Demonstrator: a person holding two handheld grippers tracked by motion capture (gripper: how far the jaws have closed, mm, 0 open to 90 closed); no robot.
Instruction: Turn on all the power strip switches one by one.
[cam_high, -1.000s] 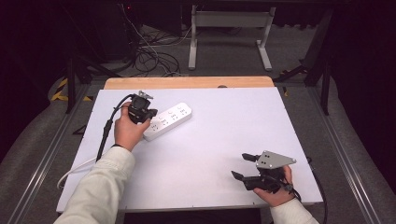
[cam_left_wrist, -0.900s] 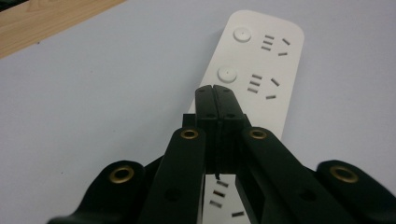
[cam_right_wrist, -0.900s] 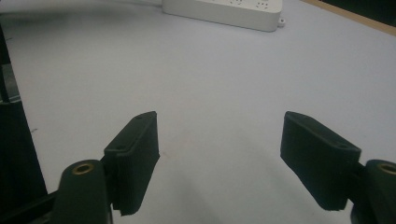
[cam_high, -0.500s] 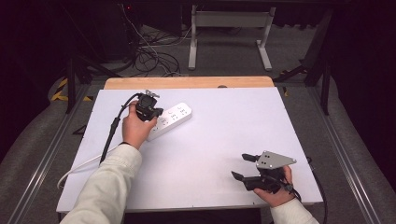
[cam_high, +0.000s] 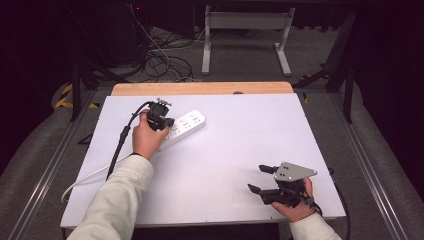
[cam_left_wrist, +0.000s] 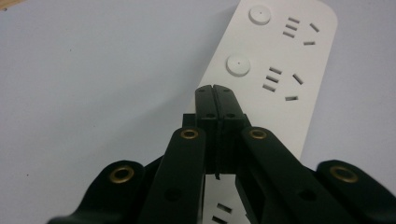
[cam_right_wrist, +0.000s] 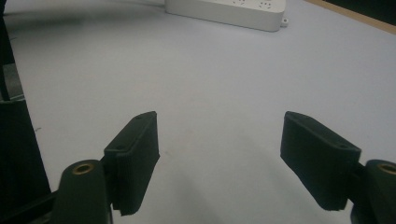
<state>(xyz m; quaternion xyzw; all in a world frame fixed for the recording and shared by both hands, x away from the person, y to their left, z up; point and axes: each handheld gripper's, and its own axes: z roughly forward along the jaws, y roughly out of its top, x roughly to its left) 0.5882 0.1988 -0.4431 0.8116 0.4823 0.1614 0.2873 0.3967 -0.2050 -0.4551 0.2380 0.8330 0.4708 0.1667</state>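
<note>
Your left gripper (cam_high: 167, 121) sits over the white power strip (cam_high: 186, 126), jaws pinched together w/ nothing between them, tips over the strip's face just short of a round button (cam_left_wrist: 238, 64); closed like that they make one blunt tip, prob for pressing a switch. Strip lies angled at the far-left of the white table (cam_high: 240, 145). Your right gripper (cam_high: 261, 179) is parked near-right, jaws wide apart, empty, out of the way. Vs a sec ago: left hand has crept toward the strip's middle; right hasn't budged.

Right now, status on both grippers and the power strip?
Left gripper shut, over power strip. Right gripper open, empty, near table edge. Nothing in the way.
</note>
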